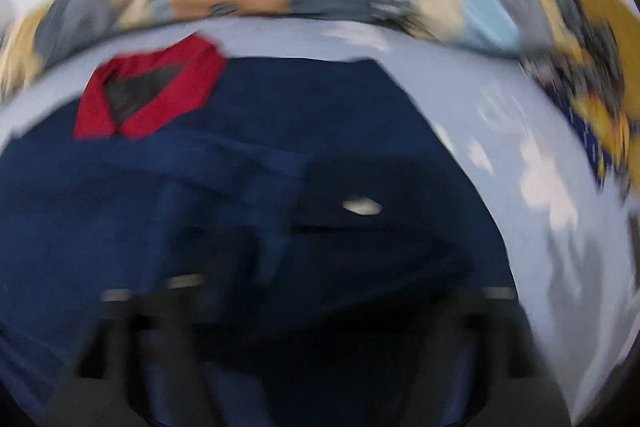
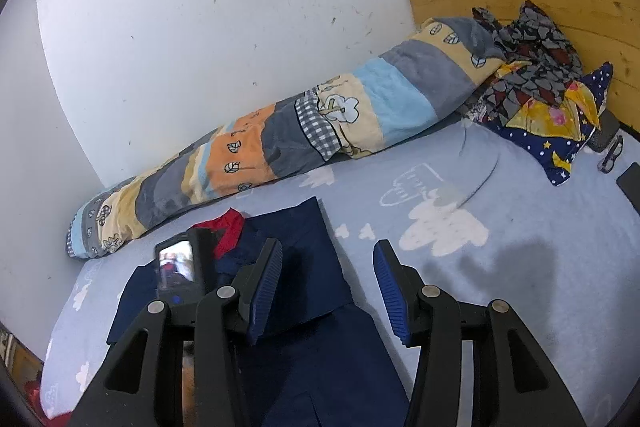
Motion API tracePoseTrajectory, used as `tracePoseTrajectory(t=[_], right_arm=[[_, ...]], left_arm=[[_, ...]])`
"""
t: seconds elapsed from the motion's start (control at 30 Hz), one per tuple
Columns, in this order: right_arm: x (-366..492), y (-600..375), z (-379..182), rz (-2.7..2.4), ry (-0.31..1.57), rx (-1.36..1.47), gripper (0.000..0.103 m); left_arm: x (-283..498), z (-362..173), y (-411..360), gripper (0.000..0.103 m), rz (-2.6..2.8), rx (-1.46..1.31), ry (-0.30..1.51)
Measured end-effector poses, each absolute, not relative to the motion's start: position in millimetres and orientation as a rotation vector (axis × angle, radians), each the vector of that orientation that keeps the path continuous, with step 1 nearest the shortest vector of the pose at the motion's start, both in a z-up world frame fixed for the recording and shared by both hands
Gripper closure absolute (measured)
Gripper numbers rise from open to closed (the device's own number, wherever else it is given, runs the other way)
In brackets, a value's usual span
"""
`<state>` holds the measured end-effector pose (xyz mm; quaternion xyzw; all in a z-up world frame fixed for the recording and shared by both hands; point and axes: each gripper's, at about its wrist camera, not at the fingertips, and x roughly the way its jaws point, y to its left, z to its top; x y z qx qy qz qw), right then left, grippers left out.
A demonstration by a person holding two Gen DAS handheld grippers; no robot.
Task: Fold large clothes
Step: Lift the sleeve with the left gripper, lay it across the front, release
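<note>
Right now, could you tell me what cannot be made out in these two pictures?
- Left gripper, left wrist view: motion blur smears its fingers.
- Navy garment, right wrist view: lower part cut off by the frame edge and hidden behind the right gripper.
- Glasses, right wrist view: too small for detail.

Readable text: none in either view.
Left wrist view: motion-blurred throughout; the pale oval patch [image 1: 362, 207] on the navy garment [image 1: 248, 147], right of centre, shows no legible mark.
Right wrist view: the small device screen [image 2: 176, 265] at lower left shows a tiny picture, too small to read.
Bedsheet [image 2: 520, 267]: cloud drawings only, no lettering.
Patchwork quilt [image 2: 280, 131]: leaf and tree motifs, no words.
</note>
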<state>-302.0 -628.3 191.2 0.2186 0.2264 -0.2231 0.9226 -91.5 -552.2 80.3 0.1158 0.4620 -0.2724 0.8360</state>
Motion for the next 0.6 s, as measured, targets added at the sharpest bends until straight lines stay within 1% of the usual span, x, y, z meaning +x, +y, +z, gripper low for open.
tracePoseTrajectory(t=[0.13, 0.27, 0.43, 0.6], right_arm=[[-303.1, -630.5, 190.5, -0.474, 0.461, 0.465, 0.053], [-303.7, -635.4, 187.6, -0.5, 0.46, 0.501, 0.052], [-298.8, -636.4, 181.9, -0.492, 0.495, 0.514, 0.051], [-289.2, -628.6, 176.0, -0.471, 0.529, 0.504, 0.051]], left_arm=[[-129.0, 96.2, -569.2, 0.018, -0.726, 0.355, 0.929], [-135.4, 111.6, -543.6, 0.018, -0.751, 0.377, 0.887], [-85.4, 111.4, -462.1, 0.018, -0.57, 0.328, 0.9], [-22.7, 84.7, -360.9, 0.018, -0.3, 0.292, 0.986]])
